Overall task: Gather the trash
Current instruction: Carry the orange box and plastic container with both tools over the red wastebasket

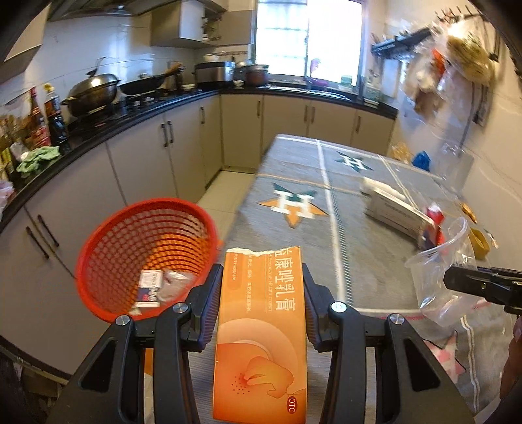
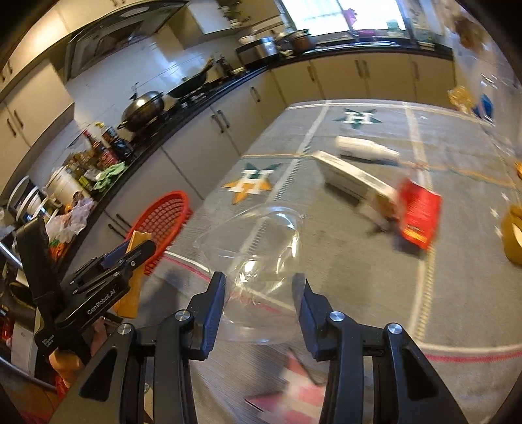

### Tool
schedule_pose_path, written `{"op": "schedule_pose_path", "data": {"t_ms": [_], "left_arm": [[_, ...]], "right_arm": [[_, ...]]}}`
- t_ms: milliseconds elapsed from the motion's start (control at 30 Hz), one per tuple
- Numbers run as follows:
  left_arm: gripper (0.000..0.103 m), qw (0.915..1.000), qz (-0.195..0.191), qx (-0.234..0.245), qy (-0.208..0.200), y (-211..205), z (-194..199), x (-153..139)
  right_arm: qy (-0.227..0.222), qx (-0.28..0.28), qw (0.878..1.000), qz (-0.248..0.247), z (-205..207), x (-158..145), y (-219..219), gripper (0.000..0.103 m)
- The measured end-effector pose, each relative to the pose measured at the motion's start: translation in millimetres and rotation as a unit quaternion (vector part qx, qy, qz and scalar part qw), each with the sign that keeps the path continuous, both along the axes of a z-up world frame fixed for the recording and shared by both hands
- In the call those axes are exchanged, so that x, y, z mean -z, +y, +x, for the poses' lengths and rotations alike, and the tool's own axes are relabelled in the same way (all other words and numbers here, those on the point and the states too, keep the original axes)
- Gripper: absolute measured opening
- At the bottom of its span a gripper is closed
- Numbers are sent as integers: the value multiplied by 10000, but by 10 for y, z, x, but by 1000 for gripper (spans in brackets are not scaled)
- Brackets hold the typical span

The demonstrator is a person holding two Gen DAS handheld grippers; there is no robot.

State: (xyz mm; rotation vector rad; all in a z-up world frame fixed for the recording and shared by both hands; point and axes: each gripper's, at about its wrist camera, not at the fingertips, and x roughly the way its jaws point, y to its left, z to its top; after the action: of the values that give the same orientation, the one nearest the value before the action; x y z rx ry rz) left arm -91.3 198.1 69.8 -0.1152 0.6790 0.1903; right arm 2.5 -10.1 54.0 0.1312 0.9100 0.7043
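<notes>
Both claws grip: left claw (image 1: pixel 262 293) orange box (image 1: pixel 261 339), right claw (image 2: pixel 259 293) clear cup (image 2: pixel 257 257).

I am looking into a kitchen. A black counter (image 1: pixel 182 101) is running along the left wall and bending under a window (image 1: pixel 308 36), which is letting in bright daylight. Beige cabinets (image 1: pixel 143 153) are standing below the counter, and grey ones (image 1: pixel 192 22) are hanging above. White tile is covering the wall (image 1: pixel 78 49) and floor (image 1: pixel 222 192).
</notes>
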Motion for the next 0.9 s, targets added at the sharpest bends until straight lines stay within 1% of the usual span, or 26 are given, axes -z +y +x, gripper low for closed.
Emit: {"op": "schedule_pose_path", "data": {"t_ms": [233,367,500,667,900], "left_arm": [[43,9986,67,-520,-18,521,21,-67],[43,9974,66,-724,26,818,75,-91],[43,9961,99,-873,39,1015,107,-116],[43,9945,24,-1038,118,1245,153,-44],[43,9926,-39,-1188,246,1417,238,123]], "right_arm": [[-159,-454,9988,-58,90,-194,673,46],[-174,-714,9973,-27,186,-280,1085,46],[-130,-915,9957,-23,292,-300,1461,46],[1,-1020,9948,35,440,-236,1834,46],[241,-998,9947,-69,624,-19,2211,46]]}}
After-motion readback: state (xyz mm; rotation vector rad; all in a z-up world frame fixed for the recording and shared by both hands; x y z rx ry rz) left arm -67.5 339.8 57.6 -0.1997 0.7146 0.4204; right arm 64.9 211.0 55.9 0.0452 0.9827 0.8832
